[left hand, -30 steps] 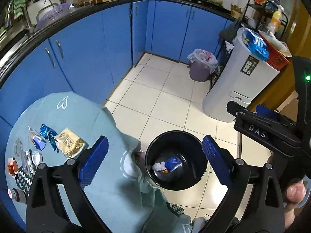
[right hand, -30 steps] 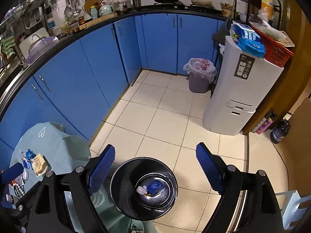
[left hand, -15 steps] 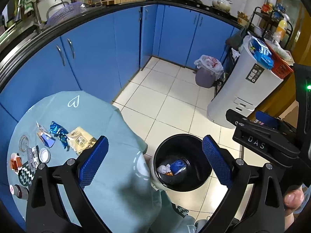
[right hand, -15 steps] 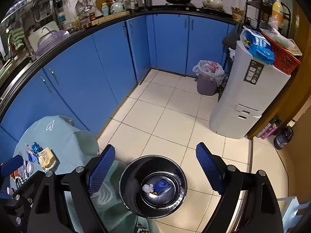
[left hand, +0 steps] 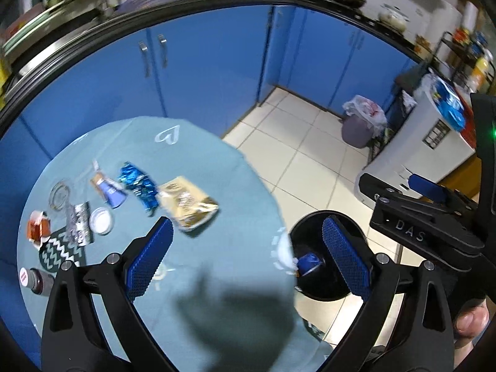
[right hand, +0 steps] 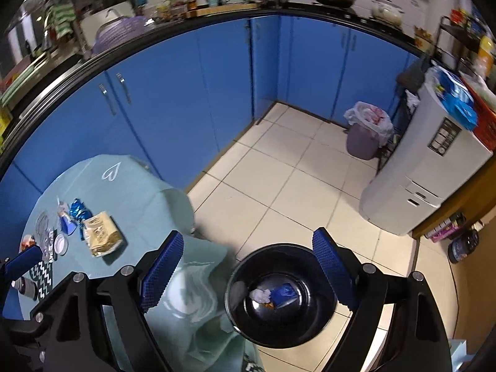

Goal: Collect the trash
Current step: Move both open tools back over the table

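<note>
A black bin (right hand: 280, 294) stands on the floor beside the round table; it holds a blue wrapper (right hand: 285, 293) and crumpled white paper (right hand: 259, 295). It also shows in the left wrist view (left hand: 328, 257). On the teal tablecloth (left hand: 217, 279) lie a gold packet (left hand: 187, 206), a crumpled blue wrapper (left hand: 139, 184), a small blue pouch (left hand: 110, 193) and a white lid (left hand: 100, 220). My left gripper (left hand: 248, 254) is open and empty above the table's right edge. My right gripper (right hand: 248, 269) is open and empty above the bin.
A red cup (left hand: 38, 228), a foil sachet (left hand: 79, 224) and a dark bottle (left hand: 35, 279) sit at the table's left. Blue cabinets (right hand: 186, 93) curve behind. A lined grey bin (right hand: 365, 133) and a white appliance (right hand: 418, 167) stand at the right on the tiled floor.
Both grippers have swung left toward the table. The table's trash now fills more of the left wrist view and the bin has slid right. Both stay open and empty.
</note>
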### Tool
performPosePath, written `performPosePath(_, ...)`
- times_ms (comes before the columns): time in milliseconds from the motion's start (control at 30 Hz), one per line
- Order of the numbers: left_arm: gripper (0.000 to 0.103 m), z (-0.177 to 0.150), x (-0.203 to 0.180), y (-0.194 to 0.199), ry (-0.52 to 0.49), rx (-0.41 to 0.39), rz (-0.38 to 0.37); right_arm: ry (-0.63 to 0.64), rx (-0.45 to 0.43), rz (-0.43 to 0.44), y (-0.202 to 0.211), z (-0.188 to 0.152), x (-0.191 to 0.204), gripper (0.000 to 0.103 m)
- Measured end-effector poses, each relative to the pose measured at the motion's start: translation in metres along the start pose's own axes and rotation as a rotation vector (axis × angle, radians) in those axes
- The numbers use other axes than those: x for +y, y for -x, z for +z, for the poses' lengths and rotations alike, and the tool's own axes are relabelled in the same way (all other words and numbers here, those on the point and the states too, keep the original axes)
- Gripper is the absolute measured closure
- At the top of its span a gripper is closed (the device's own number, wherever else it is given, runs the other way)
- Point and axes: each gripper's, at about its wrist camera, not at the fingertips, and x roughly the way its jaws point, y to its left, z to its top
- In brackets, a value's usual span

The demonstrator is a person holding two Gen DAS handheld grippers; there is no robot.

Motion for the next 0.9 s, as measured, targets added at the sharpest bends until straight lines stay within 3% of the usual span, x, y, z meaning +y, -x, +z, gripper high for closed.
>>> performPosePath(433,0.007,-0.023,0.091,0.013,0.138,-0.018,0.138,0.141,0.056,0.087,-0.029,0.0,0.093,0.02)
performPosePath(800,0.007,-0.07,0.172,0.04,0.305,-0.041,0.398,0.249,0.122,0.147,-0.052,-0.015,0.16,0.02)
performPosePath(900,0.007,-0.084,0.2,0.04,0.362,-0.028,0.437,0.272,0.129,0.154,-0.056,-0.02,0.174,0.02)
